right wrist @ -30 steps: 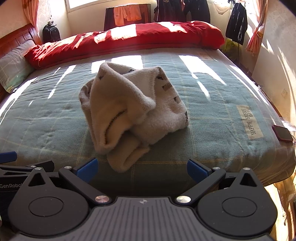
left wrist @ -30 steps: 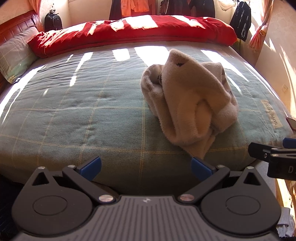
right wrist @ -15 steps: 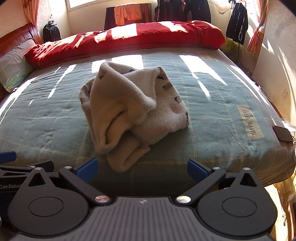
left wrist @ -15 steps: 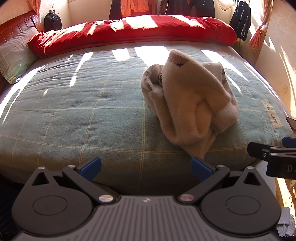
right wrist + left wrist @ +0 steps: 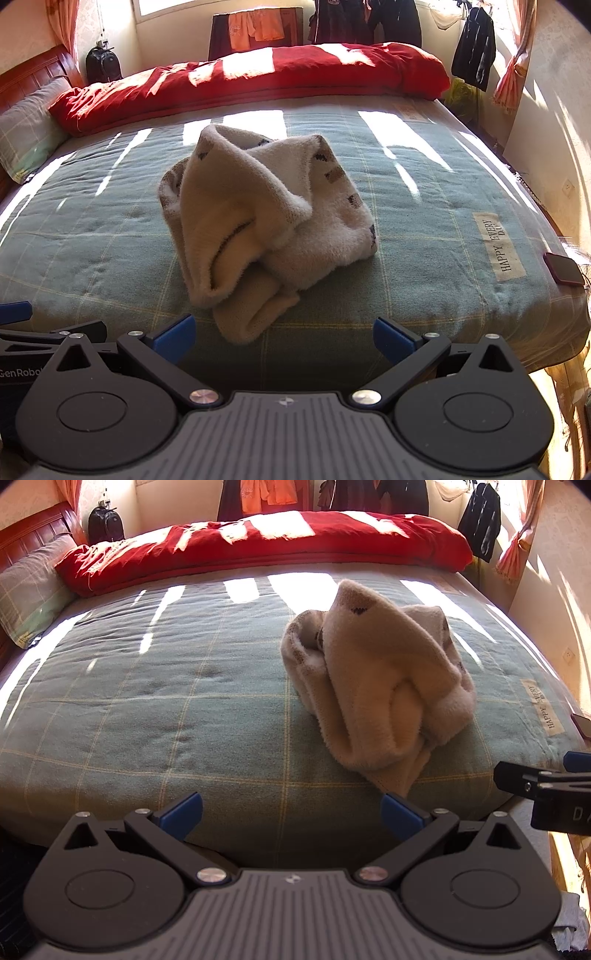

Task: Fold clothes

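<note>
A red duvet [image 5: 258, 79] lies along the bed's [image 5: 424, 236] far edge, a pillow [image 5: 26, 125] at its far-left corner, perhaps a phone [image 5: 563, 267] at the right edge.

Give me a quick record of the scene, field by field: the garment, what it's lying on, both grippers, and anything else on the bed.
garment: cream fleece garment, crumpled in a heap, not yet folded
surface: green checked bedspread; garment lies near its front edge
left gripper: jaws wide open, empty, short of the bed's edge
right gripper: jaws wide open, empty, garment's lowest fold just ahead
contact: neither gripper touches the garment
far side of bed: red duvet
right edge of bed: dark red phone
</note>
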